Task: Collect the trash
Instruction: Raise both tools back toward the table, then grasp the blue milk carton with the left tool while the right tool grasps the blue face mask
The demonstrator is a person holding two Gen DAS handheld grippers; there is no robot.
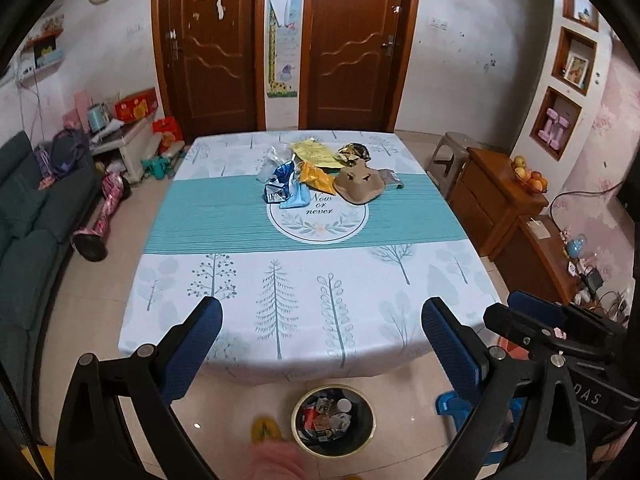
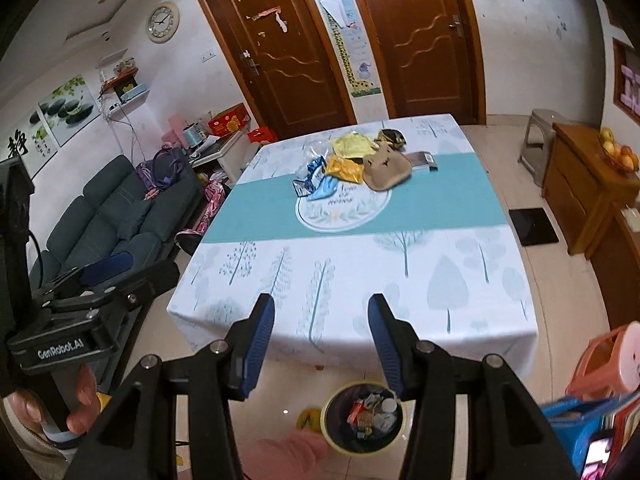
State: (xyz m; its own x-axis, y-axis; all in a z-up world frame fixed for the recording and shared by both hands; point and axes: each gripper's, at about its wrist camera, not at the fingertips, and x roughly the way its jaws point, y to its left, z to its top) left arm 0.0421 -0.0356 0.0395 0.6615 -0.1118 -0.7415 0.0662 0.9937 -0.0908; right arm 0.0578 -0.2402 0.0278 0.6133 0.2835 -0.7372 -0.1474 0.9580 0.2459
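Observation:
A pile of trash lies at the far middle of the table [image 1: 304, 296]: a brown paper cup holder [image 1: 358, 186], a yellow bag [image 1: 318, 176], a yellow sheet [image 1: 316, 152], blue wrappers [image 1: 286, 188] and a dark wrapper [image 1: 354, 152]. The pile also shows in the right wrist view [image 2: 352, 168]. A round trash bin [image 1: 334, 420] with a yellow rim, holding several scraps, stands on the floor below the table's near edge; it also shows in the right wrist view [image 2: 364, 416]. My left gripper [image 1: 322, 344] is open and empty above the near edge. My right gripper [image 2: 320, 332] is open and empty there too.
A dark sofa [image 1: 28, 216] lines the left wall. A wooden cabinet [image 1: 500, 204] with a fruit bowl stands at the right. A blue stool [image 1: 452, 404] and a pink stool [image 2: 608, 364] stand near the right front corner. Two brown doors [image 1: 212, 44] are behind the table.

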